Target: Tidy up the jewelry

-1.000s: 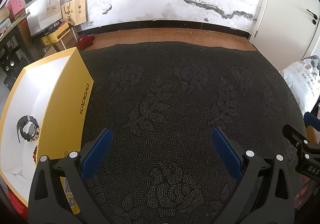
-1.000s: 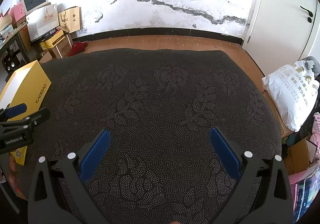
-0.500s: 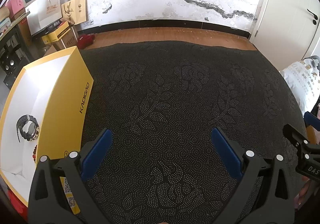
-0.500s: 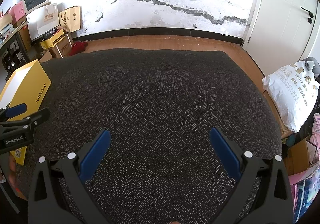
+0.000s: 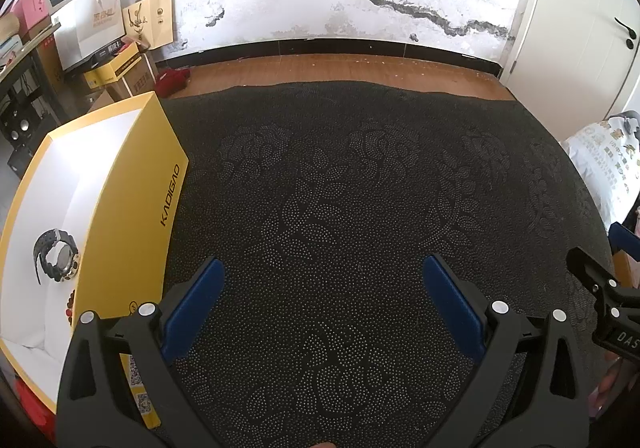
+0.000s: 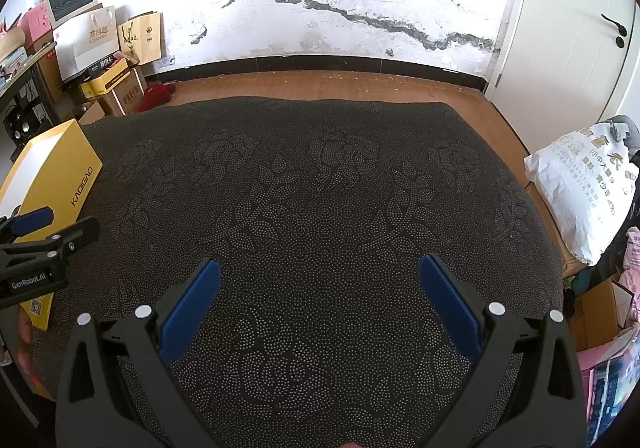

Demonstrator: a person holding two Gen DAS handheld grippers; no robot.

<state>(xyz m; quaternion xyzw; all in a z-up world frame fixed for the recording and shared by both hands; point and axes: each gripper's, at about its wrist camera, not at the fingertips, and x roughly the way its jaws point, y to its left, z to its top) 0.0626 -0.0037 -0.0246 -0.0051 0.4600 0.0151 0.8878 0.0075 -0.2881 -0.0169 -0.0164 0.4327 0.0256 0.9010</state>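
A yellow box (image 5: 132, 207) with a white inside lies open at the left of the dark patterned mat (image 5: 360, 207). A black wristwatch (image 5: 56, 260) lies inside it, with a beaded bracelet (image 5: 71, 306) just below. My left gripper (image 5: 320, 276) is open and empty, over the mat to the right of the box. My right gripper (image 6: 318, 276) is open and empty over the mat's middle. The box (image 6: 56, 183) also shows at the left of the right wrist view, with the left gripper (image 6: 52, 228) in front of it.
A white filled sack (image 6: 580, 187) and cardboard boxes lie off the mat's right edge. Shopping bags and boxes (image 5: 116, 43) stand by the far left wall. Wooden floor (image 5: 340, 67) runs beyond the mat. A white door (image 5: 580, 27) is at the right.
The left wrist view has shifted very slightly, so the box sits a little lower in it. Both grippers stay open and empty.
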